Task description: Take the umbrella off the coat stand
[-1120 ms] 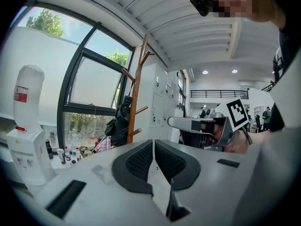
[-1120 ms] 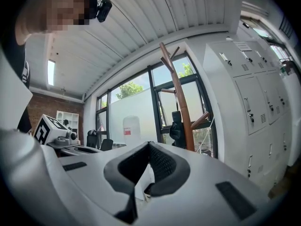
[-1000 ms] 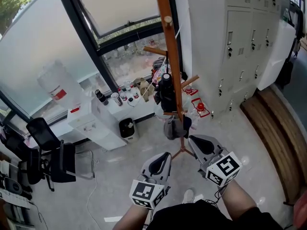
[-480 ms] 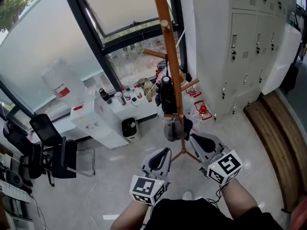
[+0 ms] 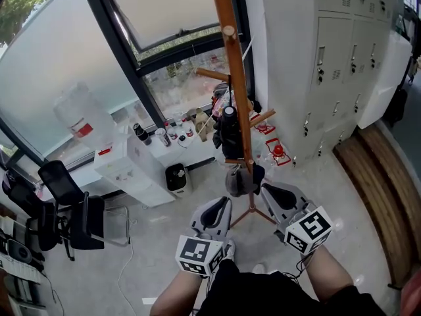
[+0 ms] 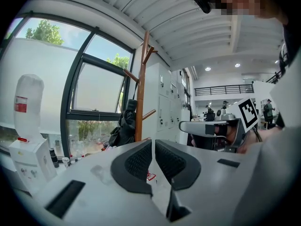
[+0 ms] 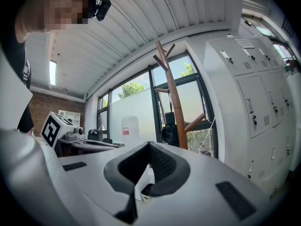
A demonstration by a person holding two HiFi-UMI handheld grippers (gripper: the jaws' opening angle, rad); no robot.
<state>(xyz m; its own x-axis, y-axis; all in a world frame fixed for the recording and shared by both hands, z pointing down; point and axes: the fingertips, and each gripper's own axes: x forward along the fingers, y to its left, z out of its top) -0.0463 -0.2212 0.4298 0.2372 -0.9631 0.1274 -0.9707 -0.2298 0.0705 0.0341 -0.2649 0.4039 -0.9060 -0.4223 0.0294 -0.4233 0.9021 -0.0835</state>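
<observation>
**Head view:** A wooden coat stand (image 5: pixel 235 78) rises by the window, between a water dispenser (image 5: pixel 125 166) and a wall of white lockers (image 5: pixel 329 58). The black umbrella (image 5: pixel 230 133) hangs folded against the pole, about halfway up, with a grey bag (image 5: pixel 238 180) lower down. The left gripper (image 5: pixel 227 201) and right gripper (image 5: pixel 265 189) are held side by side and point at the stand's foot, clear of the umbrella. Only this view shows the floor, the small bin (image 5: pixel 175 176) and the office chair (image 5: pixel 66 203).

**Left gripper view:** The left gripper (image 6: pixel 154 147) has its jaws pressed together with nothing between them. Beyond them the coat stand (image 6: pixel 140 93) carries the umbrella (image 6: pixel 124 126) on its left side. The right gripper (image 6: pixel 207 126) reaches in from the right. This view alone shows the room's far end, with a railing and ceiling lights.

**Right gripper view:** The right gripper (image 7: pixel 149 147) also has its jaw tips meeting, with nothing between them. The umbrella (image 7: pixel 168 128) hangs just left of the coat stand (image 7: pixel 176 107), with the lockers (image 7: pixel 254 102) on the right. The left gripper's marker cube (image 7: pixel 55 128) shows at far left.

**Against a second ago:** The left gripper has edged slightly forward toward the stand. The right gripper sits where it was. Both pairs of jaws remain closed, and the umbrella is unmoved on the stand.
</observation>
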